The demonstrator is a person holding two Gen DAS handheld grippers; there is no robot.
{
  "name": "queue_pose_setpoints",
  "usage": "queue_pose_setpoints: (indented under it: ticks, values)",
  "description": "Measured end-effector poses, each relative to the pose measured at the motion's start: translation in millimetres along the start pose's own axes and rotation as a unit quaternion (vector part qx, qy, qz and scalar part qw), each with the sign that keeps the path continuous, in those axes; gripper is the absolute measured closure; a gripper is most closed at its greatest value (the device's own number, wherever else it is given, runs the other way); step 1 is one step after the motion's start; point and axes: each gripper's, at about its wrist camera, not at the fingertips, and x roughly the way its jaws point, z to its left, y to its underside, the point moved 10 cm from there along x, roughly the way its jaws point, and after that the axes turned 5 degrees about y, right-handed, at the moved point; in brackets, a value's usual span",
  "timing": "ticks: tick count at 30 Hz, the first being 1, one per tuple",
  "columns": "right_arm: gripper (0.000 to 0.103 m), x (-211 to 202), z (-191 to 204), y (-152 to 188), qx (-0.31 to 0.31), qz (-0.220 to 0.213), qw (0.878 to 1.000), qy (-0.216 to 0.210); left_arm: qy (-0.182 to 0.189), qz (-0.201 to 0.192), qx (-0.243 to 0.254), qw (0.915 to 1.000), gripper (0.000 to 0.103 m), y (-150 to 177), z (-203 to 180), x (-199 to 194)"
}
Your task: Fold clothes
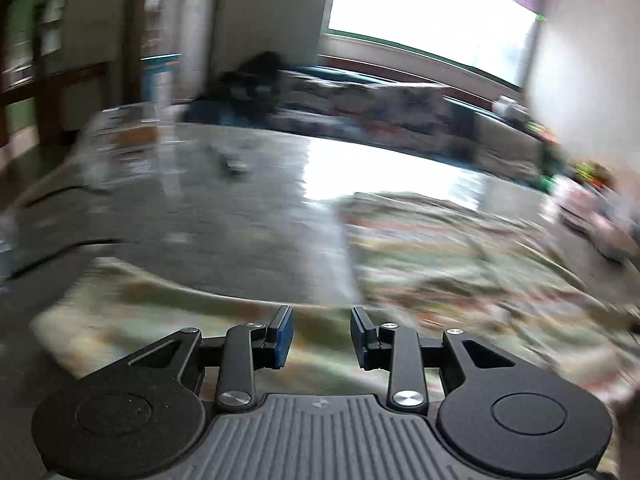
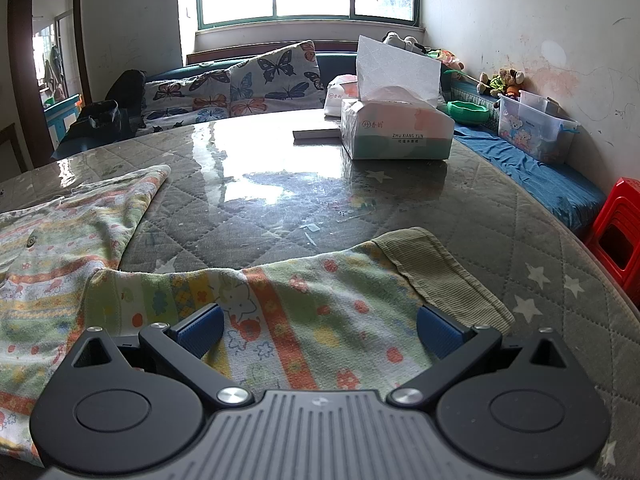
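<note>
A small patterned child's garment (image 2: pixel 280 312), pale green with orange stripes and flowers, lies spread on the quilted table (image 2: pixel 280 200). Its sleeve with an olive ribbed cuff (image 2: pixel 432 268) points to the right. My right gripper (image 2: pixel 320 328) is wide open and empty, just above the sleeve. In the left wrist view, which is motion-blurred, the same garment (image 1: pixel 440 264) lies ahead and to the right. My left gripper (image 1: pixel 322 336) is partly open with nothing between its blue pads, hovering over the garment's near edge.
A tissue box (image 2: pixel 396 128) and a flat white box (image 2: pixel 316 134) stand at the table's far side. A bench with butterfly cushions (image 2: pixel 240 88), a plastic bin (image 2: pixel 536 128) and toys runs behind. A red stool (image 2: pixel 616 232) stands at the right.
</note>
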Motion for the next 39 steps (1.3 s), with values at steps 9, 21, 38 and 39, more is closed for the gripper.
queue_pose_setpoints:
  ticks: [9,21,38,39]
  values:
    - [0.000,0,0,0,0.000,0.000,1.000,0.000,-0.023,0.018,0.081,0.9963,0.065,34,-11,1]
    - [0.000,0,0,0,0.000,0.000,1.000,0.000,0.013,0.002,0.060,0.9981,0.066,20,-38,-23]
    - [0.000,0,0,0,0.000,0.000,1.000,0.000,0.074,0.030,0.212,0.9741,0.068,60,-116,1]
    - [0.000,0,0,0,0.000,0.000,1.000,0.000,0.072,0.027,0.209,0.9748,0.068,57,-115,1]
